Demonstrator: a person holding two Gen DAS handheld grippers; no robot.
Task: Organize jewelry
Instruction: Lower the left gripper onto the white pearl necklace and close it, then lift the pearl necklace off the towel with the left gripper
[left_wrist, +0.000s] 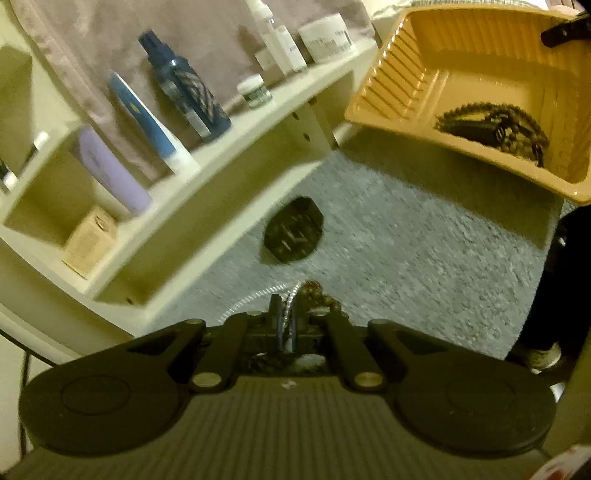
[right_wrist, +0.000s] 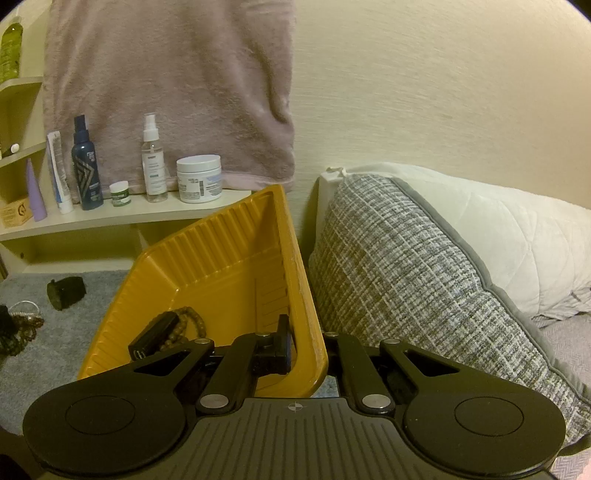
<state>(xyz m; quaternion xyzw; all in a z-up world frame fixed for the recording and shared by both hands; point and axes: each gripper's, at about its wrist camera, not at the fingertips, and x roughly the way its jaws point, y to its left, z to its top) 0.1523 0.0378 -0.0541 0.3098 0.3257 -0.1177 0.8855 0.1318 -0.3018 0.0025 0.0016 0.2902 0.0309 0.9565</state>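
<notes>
My right gripper (right_wrist: 304, 350) is shut on the near wall of a yellow tray (right_wrist: 236, 266) and holds it tilted above the grey bedding. The tray also shows in the left wrist view (left_wrist: 476, 74). Inside it lie a brown bead bracelet (right_wrist: 188, 321) and a small black case (right_wrist: 153, 338); they show in the left wrist view too (left_wrist: 495, 129). My left gripper (left_wrist: 290, 325) is shut on a silver chain (left_wrist: 290, 306) with a brown bead strand (left_wrist: 321, 297) hanging beside it. A dark bracelet (left_wrist: 293, 230) lies on the bedding ahead.
A cream shelf (right_wrist: 110, 218) holds spray bottles, tubes and jars, with a pink towel (right_wrist: 170, 92) behind. A grey woven pillow (right_wrist: 406, 277) and a white one (right_wrist: 498, 229) lie at the right. More jewelry (right_wrist: 22, 317) sits at the left edge.
</notes>
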